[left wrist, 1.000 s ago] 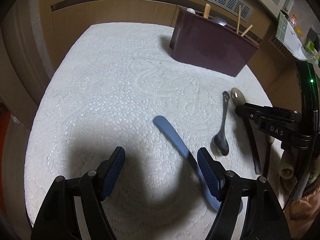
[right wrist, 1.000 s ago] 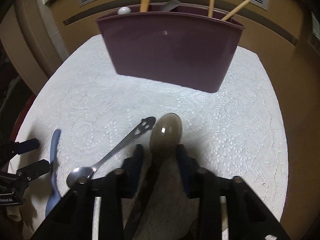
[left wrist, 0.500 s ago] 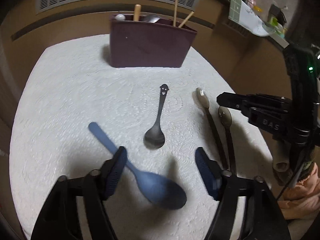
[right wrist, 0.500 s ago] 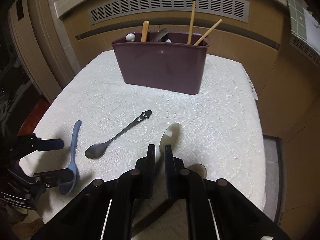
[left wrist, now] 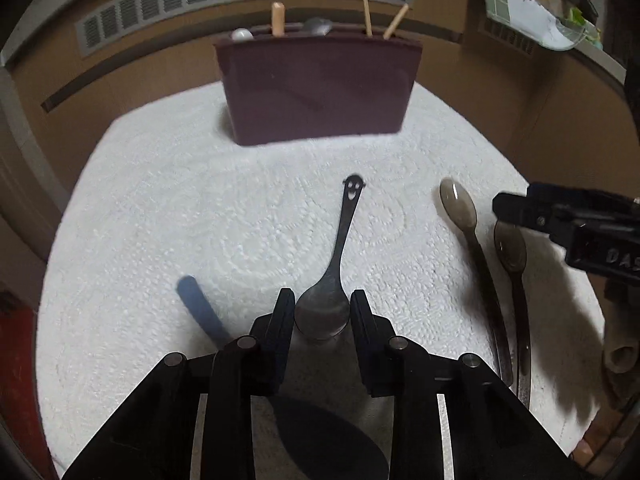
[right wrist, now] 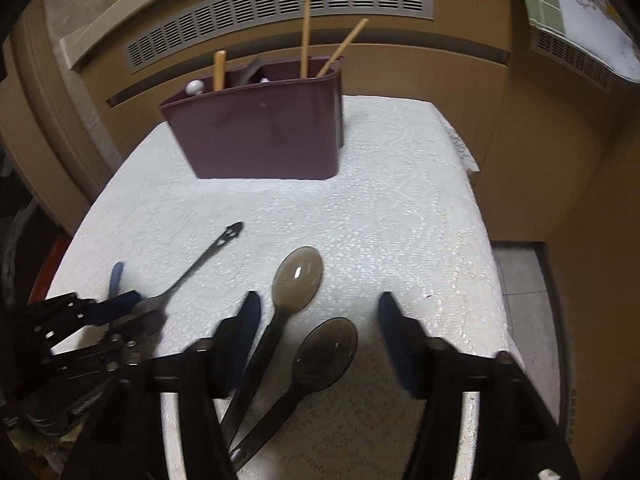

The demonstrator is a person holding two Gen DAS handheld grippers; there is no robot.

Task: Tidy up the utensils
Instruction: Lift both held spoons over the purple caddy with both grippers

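**A:** Left gripper status?

**B:** Jaws have just been closing. The bowl of the metal spoon sits between the pads, but I can't see the pads pressing on it, so call it bracketed, not gripped. Its smiley-face handle end points to 12 o'clock, toward the maroon caddy. The blue spoon lies at 8 o'clock of that gripper, handle tip toward 11, bowl under the gripper body.

**A:** Right gripper?

**B:** Jaws have just been opening and now stand wide apart. Two smoky translucent spoons lie flat on the white cloth between them, bowls toward 1 o'clock, handles running back under the gripper. Neither finger touches them.

**A:** Caddy?

**B:** At 12 o'clock in both views, upright at the far end of the cloth. Wooden chopsticks and a few other handles stick out of the top.
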